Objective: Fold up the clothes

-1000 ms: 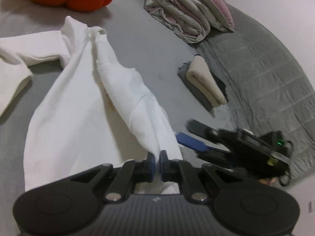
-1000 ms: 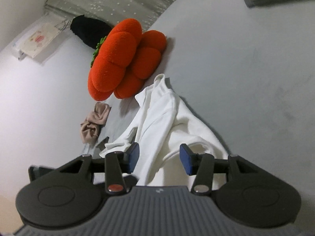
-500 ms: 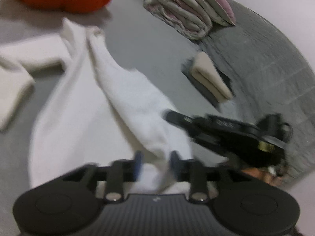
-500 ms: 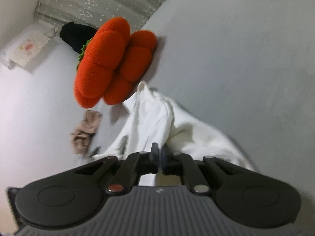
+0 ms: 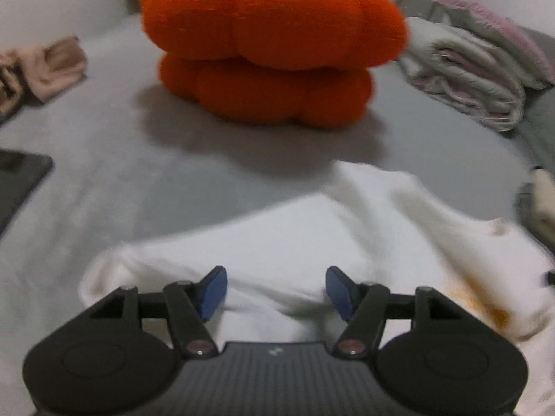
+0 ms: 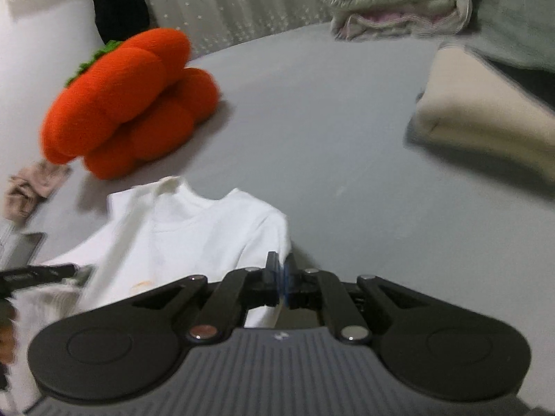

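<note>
Lying between spread left fingers [image 5: 213,289], white top [image 5: 298,242], edge pinched by right fingers [image 6: 272,277]

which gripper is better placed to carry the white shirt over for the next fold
Right. The right gripper is already shut on the white shirt edge; the left gripper hangs open over the cloth, gripping nothing.
</note>
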A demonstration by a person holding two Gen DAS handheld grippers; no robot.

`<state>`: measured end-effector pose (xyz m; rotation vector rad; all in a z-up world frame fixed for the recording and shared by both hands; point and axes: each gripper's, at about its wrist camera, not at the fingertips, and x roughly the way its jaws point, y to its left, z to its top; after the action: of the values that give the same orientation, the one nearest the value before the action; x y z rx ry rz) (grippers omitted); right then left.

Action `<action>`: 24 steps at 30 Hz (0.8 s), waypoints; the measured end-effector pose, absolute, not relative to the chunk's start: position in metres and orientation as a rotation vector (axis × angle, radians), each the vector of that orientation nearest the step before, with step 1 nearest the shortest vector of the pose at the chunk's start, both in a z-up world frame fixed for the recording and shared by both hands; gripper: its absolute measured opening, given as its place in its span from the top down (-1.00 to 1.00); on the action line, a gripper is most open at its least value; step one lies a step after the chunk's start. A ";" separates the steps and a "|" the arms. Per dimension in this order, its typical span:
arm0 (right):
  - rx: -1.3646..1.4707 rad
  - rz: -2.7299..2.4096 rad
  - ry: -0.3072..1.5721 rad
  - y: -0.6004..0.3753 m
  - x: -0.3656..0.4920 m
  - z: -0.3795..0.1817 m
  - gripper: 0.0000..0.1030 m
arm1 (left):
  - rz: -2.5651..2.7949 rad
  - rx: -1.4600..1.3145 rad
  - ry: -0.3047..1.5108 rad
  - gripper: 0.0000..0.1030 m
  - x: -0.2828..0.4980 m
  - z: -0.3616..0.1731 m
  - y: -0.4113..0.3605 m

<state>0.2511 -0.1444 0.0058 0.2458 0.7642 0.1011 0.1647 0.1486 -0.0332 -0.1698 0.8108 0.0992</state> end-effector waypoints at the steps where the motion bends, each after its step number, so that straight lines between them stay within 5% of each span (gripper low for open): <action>1: 0.218 0.076 0.759 -0.147 0.257 0.006 0.91 | 0.121 -0.143 0.809 -0.26 0.168 -0.036 0.154; 17: -0.147 -0.155 0.744 -0.142 0.336 -0.038 0.93 | 0.103 0.015 0.810 -0.22 0.186 -0.051 0.173; 20: -0.151 -0.143 0.749 -0.144 0.335 -0.046 0.93 | 0.060 -0.002 0.819 0.20 0.183 -0.050 0.173; 22: -0.155 -0.135 0.739 -0.146 0.333 -0.048 0.93 | 0.056 0.021 0.819 0.89 0.181 -0.049 0.168; 24: -0.151 -0.130 0.728 -0.148 0.330 -0.047 0.93 | 0.078 0.029 0.813 0.90 0.179 -0.046 0.165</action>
<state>0.3301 -0.1478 -0.0469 -0.1510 0.7278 -0.1301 0.1793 0.1646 -0.0459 0.0295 0.8126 0.0782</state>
